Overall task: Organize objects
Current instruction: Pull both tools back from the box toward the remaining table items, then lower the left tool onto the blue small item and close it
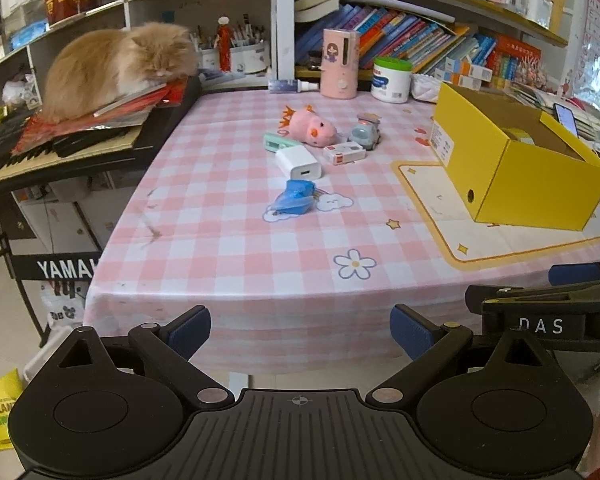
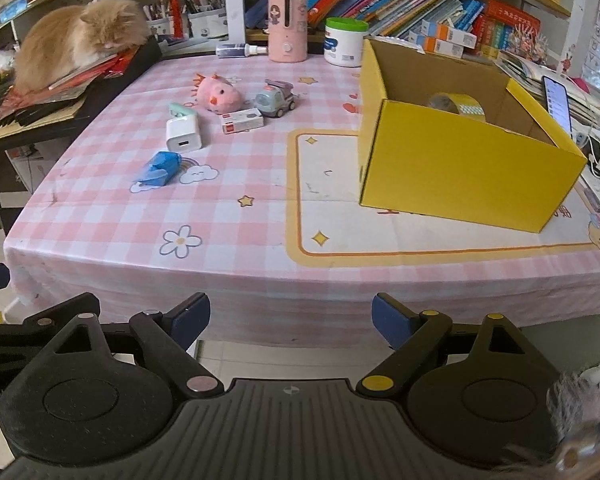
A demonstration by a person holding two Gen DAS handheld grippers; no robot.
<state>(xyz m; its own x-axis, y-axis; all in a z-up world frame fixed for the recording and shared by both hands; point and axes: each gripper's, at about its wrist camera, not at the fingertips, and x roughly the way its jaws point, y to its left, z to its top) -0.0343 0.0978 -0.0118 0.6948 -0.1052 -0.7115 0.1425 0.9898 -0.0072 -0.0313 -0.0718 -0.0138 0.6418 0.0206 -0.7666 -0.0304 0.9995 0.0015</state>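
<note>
On the pink checked tablecloth lie a pink plush toy, a grey toy car, a small white and red box, a white charger, a mint green item and a blue packet. An open yellow box stands to the right, with a roll of tape inside it. My left gripper hangs open before the table's front edge, nothing between its fingers. My right gripper is likewise open and empty, short of the table.
An orange cat lies on papers over a keyboard at the left. A pink humidifier, a white tub and a small bottle stand at the back edge. Bookshelves rise behind. A phone leans right of the box.
</note>
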